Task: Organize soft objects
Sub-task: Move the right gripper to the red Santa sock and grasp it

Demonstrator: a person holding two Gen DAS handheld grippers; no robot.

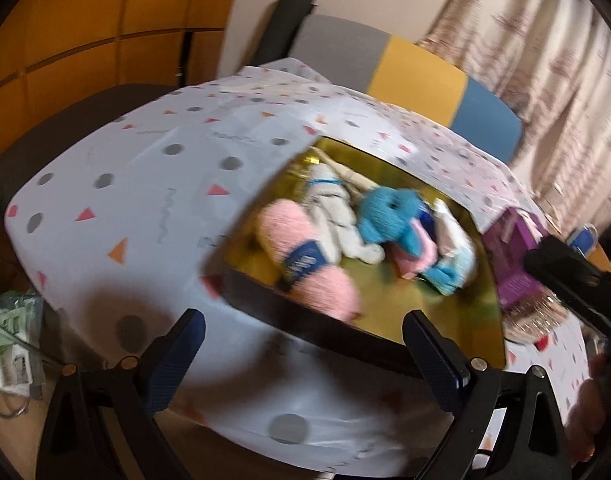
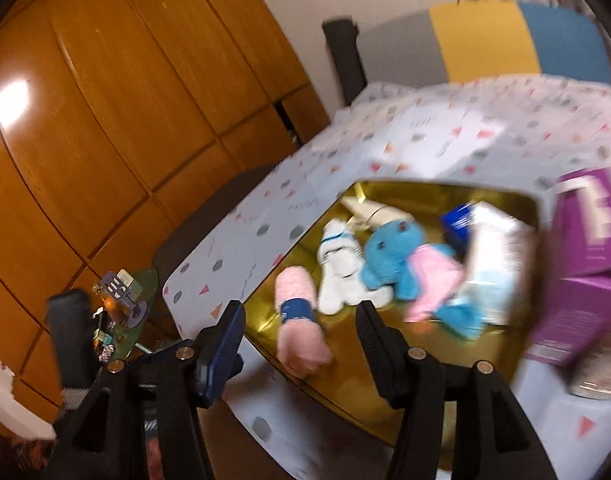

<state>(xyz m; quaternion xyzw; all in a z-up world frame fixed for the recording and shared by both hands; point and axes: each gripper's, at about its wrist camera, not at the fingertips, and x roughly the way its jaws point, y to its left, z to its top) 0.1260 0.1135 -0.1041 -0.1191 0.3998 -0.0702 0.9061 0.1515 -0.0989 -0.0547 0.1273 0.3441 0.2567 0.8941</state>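
Note:
A shiny gold tray (image 1: 405, 288) sits on a white cloth with dots and triangles (image 1: 145, 180). On the tray lie a pink yarn skein with a blue band (image 1: 289, 236), a white plush toy (image 1: 337, 216), a blue knitted toy in a pink dress (image 1: 389, 208) and a white-and-blue packet (image 1: 453, 240). My left gripper (image 1: 305, 320) hovers open over the tray's near edge, holding nothing. The right wrist view shows the same tray (image 2: 365, 352), skein (image 2: 301, 340), white plush (image 2: 341, 272) and blue toy (image 2: 389, 256). My right gripper (image 2: 299, 308) is open above the skein's end, apart from it.
A purple box (image 2: 585, 240) stands just right of the tray, with a glittery thing in front of it. Behind the table is a grey, yellow and blue chair back (image 1: 417, 72). A wooden wardrobe (image 2: 85, 120) fills the left. Clutter lies low at the left.

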